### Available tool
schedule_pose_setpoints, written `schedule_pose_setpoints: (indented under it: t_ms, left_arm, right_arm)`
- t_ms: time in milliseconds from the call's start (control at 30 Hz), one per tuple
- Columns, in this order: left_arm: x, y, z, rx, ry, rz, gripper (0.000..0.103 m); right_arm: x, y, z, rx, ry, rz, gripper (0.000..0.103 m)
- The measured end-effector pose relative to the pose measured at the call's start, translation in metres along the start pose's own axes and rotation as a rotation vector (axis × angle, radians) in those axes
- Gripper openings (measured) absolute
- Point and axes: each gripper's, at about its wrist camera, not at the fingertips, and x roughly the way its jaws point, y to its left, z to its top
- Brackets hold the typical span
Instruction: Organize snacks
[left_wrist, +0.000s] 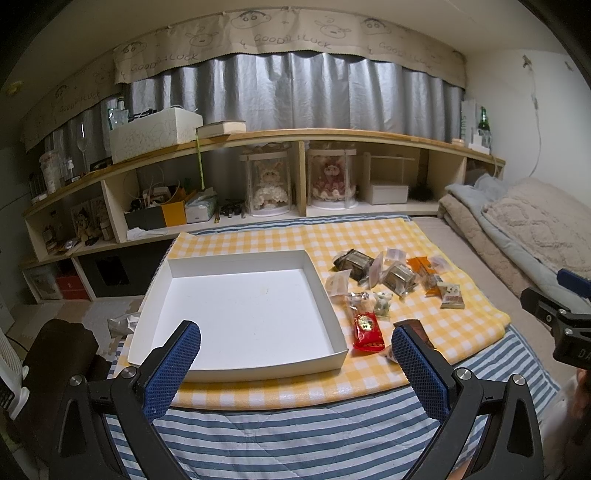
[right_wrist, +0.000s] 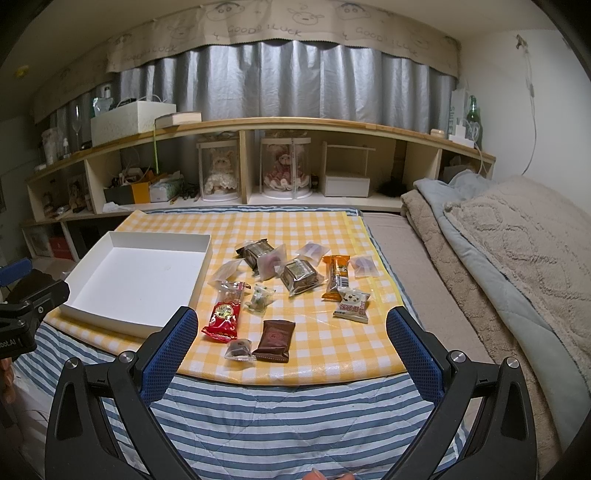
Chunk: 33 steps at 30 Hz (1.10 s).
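your left claw (left_wrist: 295, 343) and right claw (right_wrist: 288, 330) both gape wide and hold nothing, hovering over the striped quilt (right_wrist: 277, 417) at the near edge of the checked cloth (right_wrist: 332, 343). a brown packet (right_wrist: 274, 340) and red packet (right_wrist: 223, 317) lie nearest. beyond, the other snacks (right_wrist: 295, 271) are scattered on the cloth's right half. the white tray (left_wrist: 243, 310) sits bare on its left side.

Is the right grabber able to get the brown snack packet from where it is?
Probably yes. The right gripper is open, and the brown snack packet lies flat just ahead between its fingers, near the checked cloth's front edge. Nothing covers it; only a small dark candy sits beside it.
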Motion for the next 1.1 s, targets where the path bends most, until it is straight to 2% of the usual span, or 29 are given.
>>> schedule_pose_setpoints:
  t_ms: [900, 1100]
  left_arm:
    - [-0.0002, 0.0001, 0.0026, 0.002, -0.004, 0.001, 0.103]
    - [0.0064, -0.0074, 0.0064, 0.028, 0.021, -0.010, 0.103]
  right_arm:
    - [0.0009, 0.0017, 0.0002, -0.004, 0.000, -0.001, 0.103]
    - [0.0044, -0.0004, 0.0008, 0.010, 0.011, -0.002, 0.103]
